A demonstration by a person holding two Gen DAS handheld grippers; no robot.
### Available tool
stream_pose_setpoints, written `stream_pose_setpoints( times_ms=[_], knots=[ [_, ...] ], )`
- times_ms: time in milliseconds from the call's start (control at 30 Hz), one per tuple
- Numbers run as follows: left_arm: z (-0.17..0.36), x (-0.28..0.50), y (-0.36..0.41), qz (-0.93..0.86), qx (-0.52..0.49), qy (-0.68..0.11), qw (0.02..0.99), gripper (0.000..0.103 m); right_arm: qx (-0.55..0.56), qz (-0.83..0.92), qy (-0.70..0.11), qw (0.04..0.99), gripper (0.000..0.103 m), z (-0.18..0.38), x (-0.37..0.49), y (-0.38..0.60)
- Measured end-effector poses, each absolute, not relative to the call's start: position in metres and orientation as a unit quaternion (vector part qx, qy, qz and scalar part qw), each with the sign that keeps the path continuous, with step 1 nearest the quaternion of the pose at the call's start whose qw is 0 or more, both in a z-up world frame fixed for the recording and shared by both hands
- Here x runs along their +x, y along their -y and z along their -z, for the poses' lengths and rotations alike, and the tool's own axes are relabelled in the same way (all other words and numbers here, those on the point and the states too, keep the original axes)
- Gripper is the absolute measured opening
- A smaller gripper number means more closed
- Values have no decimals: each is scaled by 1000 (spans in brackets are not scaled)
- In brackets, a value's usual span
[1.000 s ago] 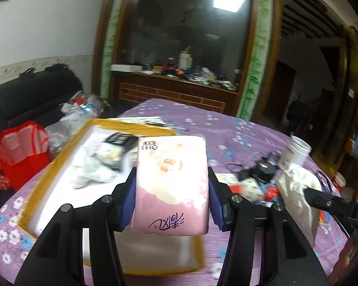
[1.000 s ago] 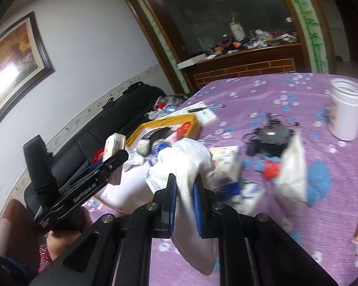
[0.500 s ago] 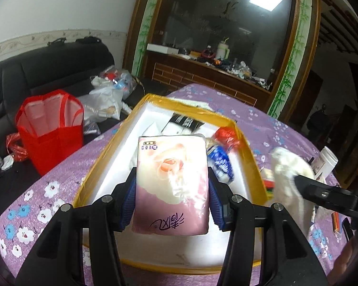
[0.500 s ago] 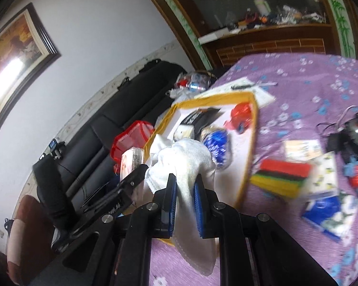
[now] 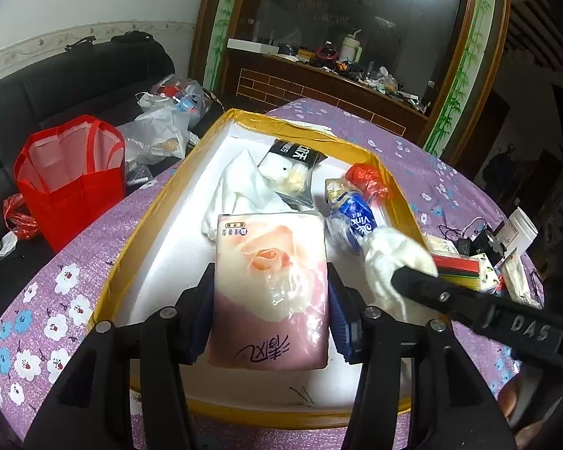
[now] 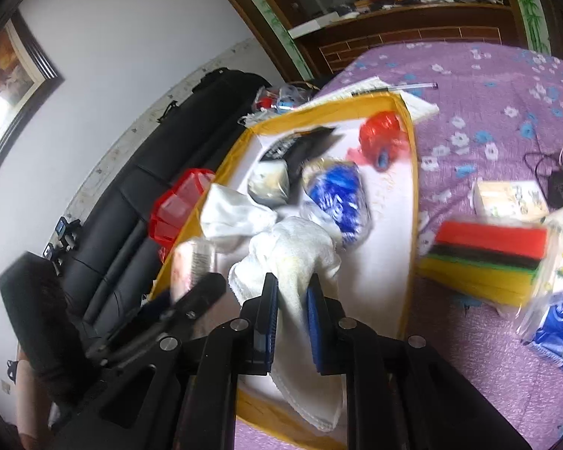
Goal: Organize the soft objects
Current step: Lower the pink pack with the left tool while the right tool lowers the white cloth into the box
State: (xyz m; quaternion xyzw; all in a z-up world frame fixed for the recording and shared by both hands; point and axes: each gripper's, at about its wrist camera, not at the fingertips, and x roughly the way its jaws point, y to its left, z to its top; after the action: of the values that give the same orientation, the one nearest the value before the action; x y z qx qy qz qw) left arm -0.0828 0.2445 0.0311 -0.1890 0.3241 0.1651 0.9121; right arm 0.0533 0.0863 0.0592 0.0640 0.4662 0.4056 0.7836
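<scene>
Hovering over the yellow-rimmed box (image 5: 244,116), the left tool (image 5: 269,313) clamps a pink tissue pack (image 5: 269,288) by both sides, flat and ready to drop in. Over on the right view, the right tool (image 6: 292,322), nearly closed, pinches a white towel (image 6: 291,253) above the same box (image 6: 411,172), its loose end dangling.

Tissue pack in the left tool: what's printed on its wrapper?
A peach rose on a pink and white wrapper, tissue pack; clearest in the left wrist view.
</scene>
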Motion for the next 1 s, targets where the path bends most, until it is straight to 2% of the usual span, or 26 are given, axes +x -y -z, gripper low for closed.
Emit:
stream_pose_setpoints(
  times_ms=[633, 933, 1000],
  knots=[
    [-30, -76, -238, -190, -161, -343, 906, 52, 16, -404, -458, 792, 18, -48, 42, -91],
    [-33, -78, -236, -200, -149, -333, 909, 53, 16, -404, -451, 795, 21, -51, 40, -87],
    [-34, -79, -235, -202, -150, -331, 910, 54, 16, -405, -452, 795, 25, -51, 39, -86]
  ],
)
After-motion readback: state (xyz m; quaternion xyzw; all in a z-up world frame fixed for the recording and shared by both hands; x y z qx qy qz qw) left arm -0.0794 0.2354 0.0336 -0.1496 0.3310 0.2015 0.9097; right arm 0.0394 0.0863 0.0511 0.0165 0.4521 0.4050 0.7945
